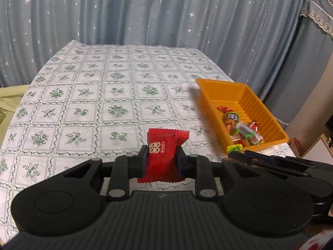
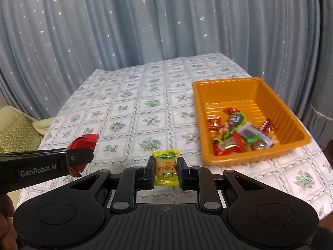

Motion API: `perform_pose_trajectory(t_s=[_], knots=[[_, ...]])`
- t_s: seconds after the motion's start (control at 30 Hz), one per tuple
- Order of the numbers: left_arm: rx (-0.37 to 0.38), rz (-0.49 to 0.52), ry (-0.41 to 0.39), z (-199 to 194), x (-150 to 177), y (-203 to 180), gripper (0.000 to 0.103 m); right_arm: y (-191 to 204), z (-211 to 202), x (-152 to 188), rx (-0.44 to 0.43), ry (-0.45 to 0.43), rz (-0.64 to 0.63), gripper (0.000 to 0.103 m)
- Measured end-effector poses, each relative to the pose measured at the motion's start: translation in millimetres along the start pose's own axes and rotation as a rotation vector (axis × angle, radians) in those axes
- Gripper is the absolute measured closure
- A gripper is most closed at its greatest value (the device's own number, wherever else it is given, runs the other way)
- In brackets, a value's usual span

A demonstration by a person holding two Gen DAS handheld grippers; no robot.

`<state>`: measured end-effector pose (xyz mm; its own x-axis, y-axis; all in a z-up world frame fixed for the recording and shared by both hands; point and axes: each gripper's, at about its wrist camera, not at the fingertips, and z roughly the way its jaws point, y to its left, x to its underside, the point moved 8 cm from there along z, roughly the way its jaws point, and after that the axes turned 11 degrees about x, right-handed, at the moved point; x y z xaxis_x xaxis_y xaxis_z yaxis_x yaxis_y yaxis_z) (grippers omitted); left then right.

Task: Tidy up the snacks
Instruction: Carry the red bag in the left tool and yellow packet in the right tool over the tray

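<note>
My left gripper [image 1: 162, 158] is shut on a red snack packet [image 1: 164, 145] and holds it above the table, left of the orange tray [image 1: 268, 112]. My right gripper [image 2: 165, 169] is shut on a yellow candy packet [image 2: 166, 166], also above the table, left of the orange tray [image 2: 278, 104]. The tray holds several wrapped snacks [image 2: 233, 133]. In the right wrist view the left gripper [image 2: 80, 158] shows at the left with the red packet [image 2: 83, 143]. In the left wrist view the yellow packet's edge [image 1: 235, 147] shows at the tray's near corner.
The table carries a white cloth with green flower squares [image 1: 116, 95]. A blue starred curtain [image 1: 145, 10] hangs behind it. A pale cushion [image 2: 16, 133] lies to the left. The tray sits near the table's right edge.
</note>
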<state>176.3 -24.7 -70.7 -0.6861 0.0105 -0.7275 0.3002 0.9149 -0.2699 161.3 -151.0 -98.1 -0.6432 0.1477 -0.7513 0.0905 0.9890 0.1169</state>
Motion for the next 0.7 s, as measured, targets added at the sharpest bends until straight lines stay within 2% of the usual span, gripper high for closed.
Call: perform_pose_trajectory(t_s=[0.7], knots=[[0.044, 0.063, -0.021, -24.4, 6.5, -56.9, 0.079, -47.7, -47.1, 2.0, 0.054, -0.050, 0.056, 0.081]])
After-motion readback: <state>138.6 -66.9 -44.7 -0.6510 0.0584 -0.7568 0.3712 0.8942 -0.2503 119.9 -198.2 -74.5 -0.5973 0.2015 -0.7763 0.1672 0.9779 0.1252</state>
